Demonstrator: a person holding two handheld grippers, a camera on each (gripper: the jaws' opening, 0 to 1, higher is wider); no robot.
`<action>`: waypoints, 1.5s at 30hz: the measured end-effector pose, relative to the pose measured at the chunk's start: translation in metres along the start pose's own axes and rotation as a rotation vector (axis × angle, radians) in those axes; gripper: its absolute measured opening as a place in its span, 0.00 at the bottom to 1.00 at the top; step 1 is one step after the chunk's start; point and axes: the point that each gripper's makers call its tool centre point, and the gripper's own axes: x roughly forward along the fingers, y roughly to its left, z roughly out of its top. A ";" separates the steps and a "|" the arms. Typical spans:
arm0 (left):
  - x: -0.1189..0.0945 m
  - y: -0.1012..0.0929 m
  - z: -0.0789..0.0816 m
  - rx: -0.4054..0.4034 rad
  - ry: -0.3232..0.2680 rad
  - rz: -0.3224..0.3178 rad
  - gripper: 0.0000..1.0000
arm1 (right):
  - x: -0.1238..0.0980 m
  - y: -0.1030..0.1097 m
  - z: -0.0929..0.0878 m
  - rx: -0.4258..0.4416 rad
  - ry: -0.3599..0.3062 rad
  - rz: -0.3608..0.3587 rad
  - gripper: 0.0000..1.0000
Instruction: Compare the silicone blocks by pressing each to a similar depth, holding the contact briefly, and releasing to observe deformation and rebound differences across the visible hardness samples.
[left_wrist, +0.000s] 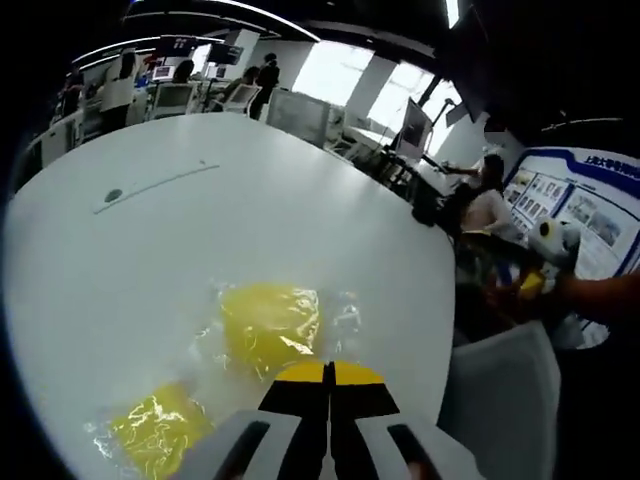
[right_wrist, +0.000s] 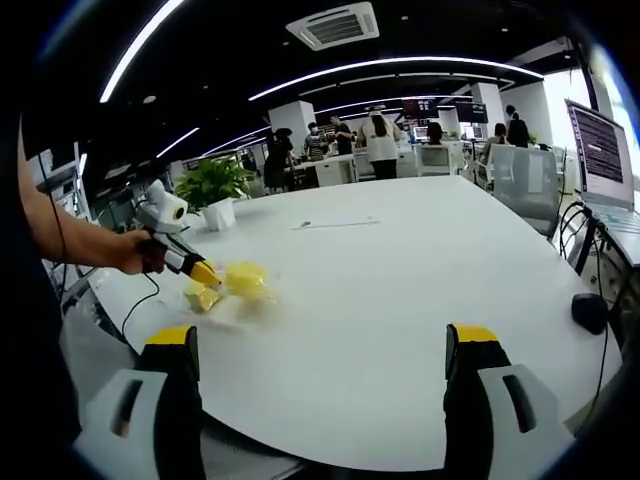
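Now the left gripper (left_wrist: 328, 376), jaws clenched together and empty, hovers at the near edge of one bagged yellow silicone block (left_wrist: 268, 322) on the white desk (left_wrist: 250, 210); pressing seems next. Right gripper (right_wrist: 320, 360) waits released, well apart.

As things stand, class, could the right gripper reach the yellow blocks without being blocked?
Probably yes. The right gripper is open and well back from the yellow blocks, with bare table between. Only the left gripper, shut and already at the blocks, crowds that spot.
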 end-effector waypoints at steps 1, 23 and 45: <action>-0.002 -0.002 0.003 0.029 -0.004 -0.001 0.00 | 0.000 0.000 0.001 0.001 0.000 0.001 0.97; -0.059 -0.051 0.059 0.172 -0.146 -0.116 0.00 | 0.013 0.018 0.037 -0.018 -0.036 0.090 0.97; -0.098 -0.117 0.070 0.321 -0.216 -0.201 0.00 | 0.045 0.082 0.122 -0.089 -0.034 0.378 0.97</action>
